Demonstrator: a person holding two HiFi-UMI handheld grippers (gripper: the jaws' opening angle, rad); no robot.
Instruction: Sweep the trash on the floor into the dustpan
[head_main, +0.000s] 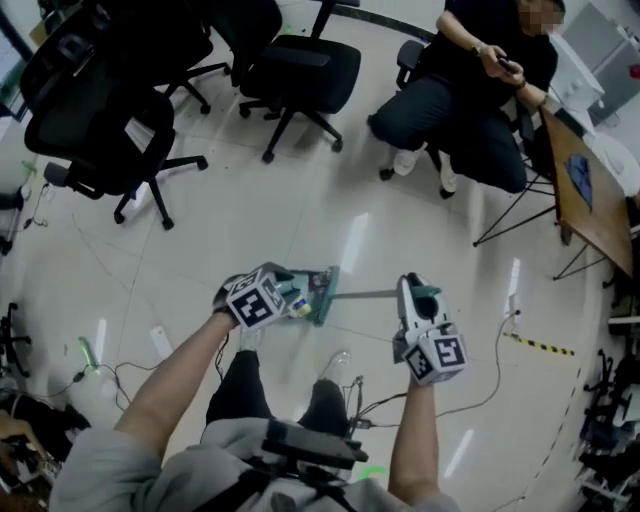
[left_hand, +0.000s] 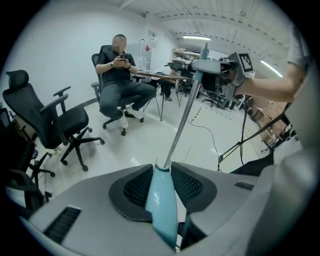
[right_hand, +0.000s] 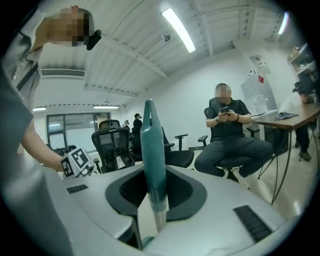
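The left gripper (left_hand: 162, 192) is clamped on the pale blue socket (left_hand: 161, 200) of a long-handled sweeping tool. From that socket a metal pole (left_hand: 182, 125) runs up to the right gripper (right_hand: 152, 197), whose pads press on the dark teal grip (right_hand: 152, 150) at the pole's far end. In the head view the tool's teal head (head_main: 322, 290) sits just beside the left gripper, above the pale floor (head_main: 330, 200); whether it is brush or dustpan I cannot tell. Office chairs (head_main: 100, 130) and a seated person (head_main: 470, 110) are well beyond.
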